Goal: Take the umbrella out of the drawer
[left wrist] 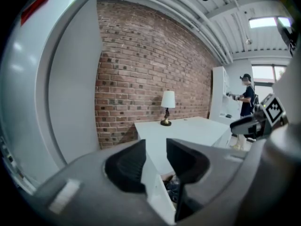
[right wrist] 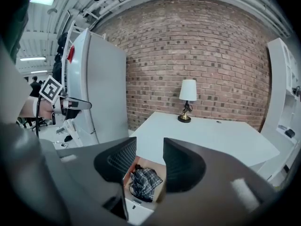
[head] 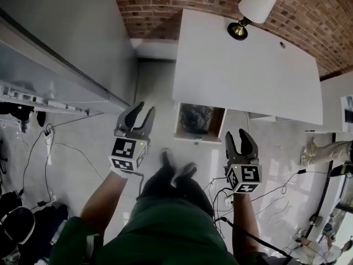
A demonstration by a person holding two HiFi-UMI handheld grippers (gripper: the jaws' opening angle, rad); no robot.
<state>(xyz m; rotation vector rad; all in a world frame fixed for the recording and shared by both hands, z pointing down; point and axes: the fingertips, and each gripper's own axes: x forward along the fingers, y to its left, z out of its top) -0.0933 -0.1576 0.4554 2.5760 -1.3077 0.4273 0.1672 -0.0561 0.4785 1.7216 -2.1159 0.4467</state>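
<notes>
Your right gripper view shows plaid umbrella (right wrist: 145, 182) lying in open drawer (right wrist: 137, 212); head view gives only dark mass there. Left gripper view: drawer wall hides most of it. Your left gripper (head: 143, 110) and right gripper (head: 236, 134) hover near drawer, jaws part open, empty. Lamp (head: 255, 7) at far side of worktop (head: 248, 65); cables (head: 66, 148) on floor (head: 154, 81).
</notes>
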